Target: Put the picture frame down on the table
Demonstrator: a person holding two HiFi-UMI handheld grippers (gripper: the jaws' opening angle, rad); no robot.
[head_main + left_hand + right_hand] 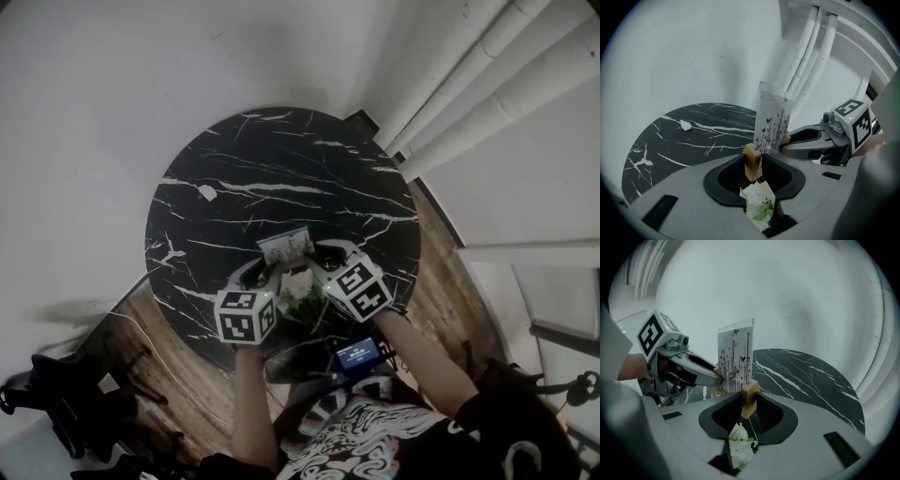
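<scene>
Both bare forearms (248,403) reach forward from the bottom of the head view and converge, bringing the two grippers close together over the near part of the round black marble table (281,169) with white veins.

The left gripper (752,164) has its jaws closed on a small light wooden block (752,159) at one lower corner of the clear picture frame (772,122), which is printed with butterflies and thin stems. The right gripper (749,401) clamps a matching block (749,398) at the other corner, so each gripper faces the other across the frame.

The picture frame stands upright between them, on the table's near side; whether its base touches the marble cannot be told. White flowers (300,286) with green leaves sit just below the jaws. A small white scrap (207,192) lies well apart on the table's far left.
</scene>
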